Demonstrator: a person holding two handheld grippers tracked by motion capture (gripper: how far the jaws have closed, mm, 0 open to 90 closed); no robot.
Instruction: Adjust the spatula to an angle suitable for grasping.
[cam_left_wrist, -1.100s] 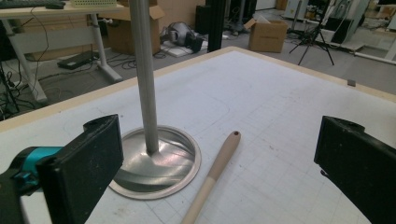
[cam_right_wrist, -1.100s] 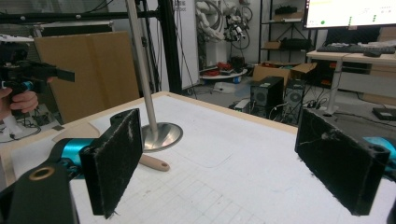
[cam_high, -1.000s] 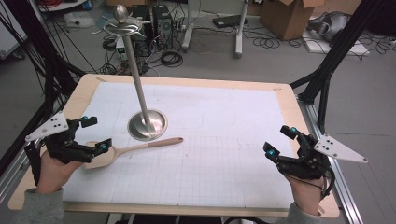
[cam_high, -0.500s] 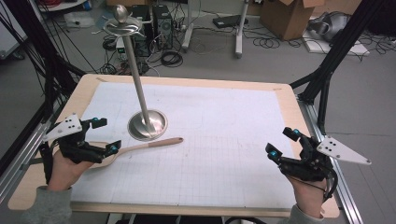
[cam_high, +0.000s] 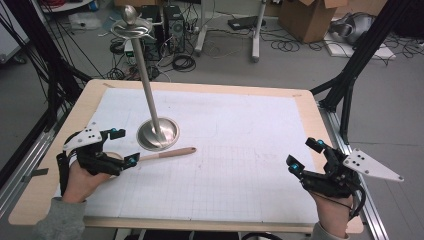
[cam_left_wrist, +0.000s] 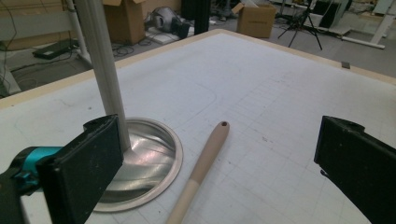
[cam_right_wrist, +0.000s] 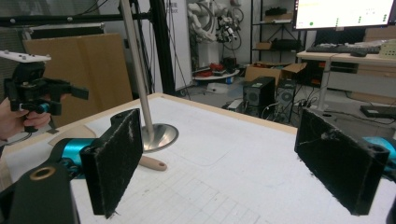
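Observation:
A metal stand rises from a round base (cam_high: 157, 134) left of the table's middle, its tall pole (cam_high: 147, 85) leaning toward the far side. A wooden spoon (cam_high: 167, 153) lies just in front of the base, handle pointing right. My left gripper (cam_high: 125, 146) hovers open over the spoon's bowl end and hides it. In the left gripper view the handle (cam_left_wrist: 205, 158) runs up between the wide-apart jaws, with the base (cam_left_wrist: 144, 163) at left. My right gripper (cam_high: 302, 153) stands open and empty near the front right. Its own view shows the base (cam_right_wrist: 159, 135) and the handle's tip (cam_right_wrist: 154, 164).
A white gridded sheet (cam_high: 240, 150) covers the wooden table (cam_high: 310, 107). Metal rails (cam_high: 350, 165) and black frame struts (cam_high: 360, 55) flank the table's sides. Cardboard boxes (cam_high: 305, 17), cables and a computer case (cam_high: 172, 25) sit on the floor beyond the far edge.
My left gripper has moved right, toward the stand, and now covers the spoon's bowl that showed before. The right gripper has barely shifted. The spoon and stand have stayed put.

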